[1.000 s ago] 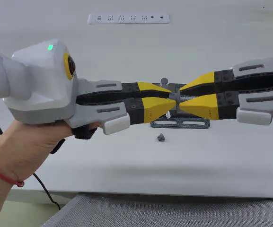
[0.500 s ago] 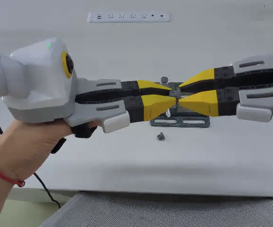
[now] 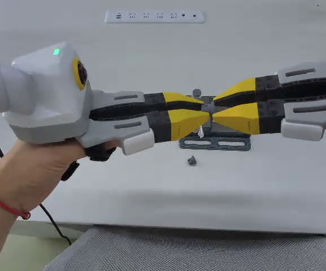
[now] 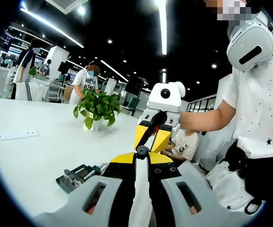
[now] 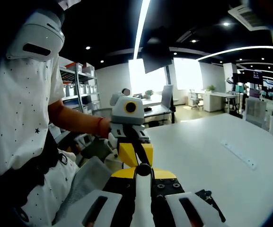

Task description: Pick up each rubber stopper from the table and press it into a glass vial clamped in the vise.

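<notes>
- The left gripper (image 3: 206,115) reaches in from the left, its fingers drawn nearly together.
- A loose stopper (image 3: 191,161) lies on the worktop (image 3: 123,183), just near of the vise (image 3: 214,143) and below both grippers.
- A raised stopper (image 4: 142,151), small and dark, sits where both tips meet over the vise; I cannot tell which pair grips it.
- The right gripper (image 3: 213,115) reaches in from the right, fingers likewise nearly together.

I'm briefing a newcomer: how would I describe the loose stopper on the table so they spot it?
On the white table, find the dark vise at its middle. Just in front of the vise, on the person's side, lies a small grey stopper. Unlike the round grey piece at the vise's far side, it lies alone on bare tabletop.
</notes>
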Motion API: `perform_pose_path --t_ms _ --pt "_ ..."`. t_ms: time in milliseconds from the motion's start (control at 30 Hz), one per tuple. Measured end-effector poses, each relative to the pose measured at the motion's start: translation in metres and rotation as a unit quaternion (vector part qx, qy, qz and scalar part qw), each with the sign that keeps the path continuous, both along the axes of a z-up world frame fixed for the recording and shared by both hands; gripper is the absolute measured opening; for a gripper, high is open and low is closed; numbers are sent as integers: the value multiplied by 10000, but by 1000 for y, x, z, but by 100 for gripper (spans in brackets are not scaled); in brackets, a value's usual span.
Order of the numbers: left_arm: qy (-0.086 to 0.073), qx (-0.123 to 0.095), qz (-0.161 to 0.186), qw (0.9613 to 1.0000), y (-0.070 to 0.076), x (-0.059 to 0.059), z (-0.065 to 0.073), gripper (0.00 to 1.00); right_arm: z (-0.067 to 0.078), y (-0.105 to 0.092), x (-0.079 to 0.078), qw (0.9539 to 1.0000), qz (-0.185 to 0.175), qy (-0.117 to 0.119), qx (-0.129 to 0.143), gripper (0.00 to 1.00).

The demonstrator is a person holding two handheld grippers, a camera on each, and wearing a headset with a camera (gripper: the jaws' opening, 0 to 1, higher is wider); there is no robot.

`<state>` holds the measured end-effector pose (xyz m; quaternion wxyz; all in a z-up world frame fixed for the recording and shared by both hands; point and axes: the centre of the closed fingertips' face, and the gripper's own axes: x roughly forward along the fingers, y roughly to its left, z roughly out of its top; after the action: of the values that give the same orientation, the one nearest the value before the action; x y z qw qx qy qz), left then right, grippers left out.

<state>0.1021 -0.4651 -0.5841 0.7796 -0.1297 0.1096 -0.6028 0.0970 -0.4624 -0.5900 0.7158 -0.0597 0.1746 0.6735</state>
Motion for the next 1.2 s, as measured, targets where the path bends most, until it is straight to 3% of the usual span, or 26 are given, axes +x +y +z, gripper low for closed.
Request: perform_pose_path --t_ms 700,1033,1200 --pt "-75 224 216 9995 10 5 -16 6 -9 4 10 9997 71 194 -161 6" --pt "-149 661 441 9967 25 12 -40 13 -26 -6 35 9978 -89 192 -633 6" --pt "-177 870 531 9946 30 15 -50 20 -43 -10 52 9934 -210 154 -1114 6"
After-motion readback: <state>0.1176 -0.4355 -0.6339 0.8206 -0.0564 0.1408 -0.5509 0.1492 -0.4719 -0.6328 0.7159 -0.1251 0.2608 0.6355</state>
